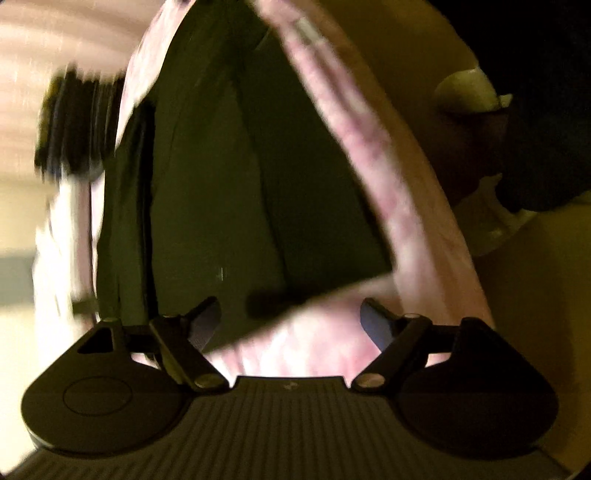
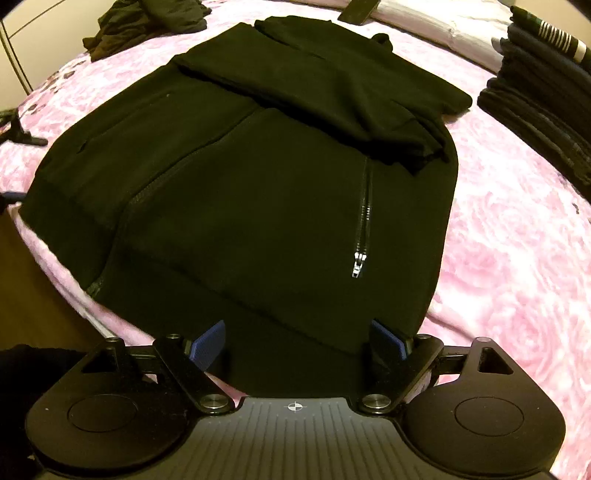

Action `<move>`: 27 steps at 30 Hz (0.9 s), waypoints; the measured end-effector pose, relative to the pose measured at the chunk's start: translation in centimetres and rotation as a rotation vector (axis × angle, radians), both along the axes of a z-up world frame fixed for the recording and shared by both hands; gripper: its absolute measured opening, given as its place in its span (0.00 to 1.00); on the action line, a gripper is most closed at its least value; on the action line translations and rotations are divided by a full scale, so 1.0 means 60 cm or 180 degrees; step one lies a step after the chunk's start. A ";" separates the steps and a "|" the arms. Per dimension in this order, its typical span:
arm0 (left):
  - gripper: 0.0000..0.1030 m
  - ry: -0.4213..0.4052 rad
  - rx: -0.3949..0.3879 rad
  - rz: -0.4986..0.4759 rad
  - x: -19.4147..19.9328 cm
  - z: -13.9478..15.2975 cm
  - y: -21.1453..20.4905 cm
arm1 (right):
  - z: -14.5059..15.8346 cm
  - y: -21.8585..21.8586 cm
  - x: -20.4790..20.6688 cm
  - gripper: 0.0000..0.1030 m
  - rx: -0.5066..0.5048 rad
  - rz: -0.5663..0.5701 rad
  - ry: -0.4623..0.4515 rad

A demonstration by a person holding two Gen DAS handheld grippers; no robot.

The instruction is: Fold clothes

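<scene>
A black zip-up hoodie lies flat on the pink floral bedspread, sleeves folded across its upper part, with a silver zip pull showing. My right gripper is open, its blue pads either side of the hoodie's bottom hem. The left wrist view is motion-blurred: my left gripper is open and empty, tilted over the dark garment and the pink bedspread.
A stack of folded dark clothes stands at the right of the bed. A heap of unfolded dark clothes lies at the far left. The bed's left edge drops to a wooden floor. A white pillow lies at the far end.
</scene>
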State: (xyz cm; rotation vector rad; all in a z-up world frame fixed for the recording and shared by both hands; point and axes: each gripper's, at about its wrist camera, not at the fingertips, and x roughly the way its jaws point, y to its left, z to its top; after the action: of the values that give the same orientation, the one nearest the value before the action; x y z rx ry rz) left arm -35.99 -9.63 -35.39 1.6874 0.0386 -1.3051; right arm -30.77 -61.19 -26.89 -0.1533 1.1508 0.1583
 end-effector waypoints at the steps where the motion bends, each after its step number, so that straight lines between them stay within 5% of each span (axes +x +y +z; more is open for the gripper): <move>1: 0.79 -0.0018 -0.0044 -0.0119 -0.001 -0.003 0.000 | 0.001 0.001 0.000 0.85 -0.0008 -0.0009 -0.0010; 4: 0.74 0.0032 -0.0184 -0.0395 0.002 0.000 0.005 | 0.006 -0.002 -0.004 0.85 -0.0048 -0.0018 -0.0040; 7: 0.24 0.0217 -0.0226 -0.0485 0.004 0.014 0.003 | 0.011 -0.002 -0.013 0.85 -0.0112 0.0003 -0.0053; 9: 0.11 0.0353 -0.0264 -0.0433 0.006 0.029 -0.003 | 0.013 -0.001 -0.024 0.85 -0.0184 0.0079 -0.0057; 14: 0.05 0.0757 -0.0513 0.0338 0.036 0.089 -0.045 | 0.010 0.040 -0.071 0.85 -0.0460 0.0827 -0.0137; 19: 0.04 0.1651 -0.0961 0.1809 0.130 0.173 -0.103 | -0.007 0.130 -0.098 0.85 -0.0490 0.1618 -0.0433; 25: 0.04 0.2076 -0.1072 0.2310 0.177 0.209 -0.123 | -0.060 0.183 -0.080 0.84 -0.0845 0.1836 -0.0755; 27: 0.04 0.2141 -0.1078 0.2412 0.178 0.215 -0.122 | -0.078 0.167 -0.078 0.75 -0.1022 0.1848 -0.0790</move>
State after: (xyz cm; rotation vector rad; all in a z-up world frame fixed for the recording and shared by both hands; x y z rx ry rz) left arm -25.30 -16.95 -22.46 0.7543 0.7351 -1.1318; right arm -35.46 -51.14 -31.56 -0.7730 0.8516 0.4540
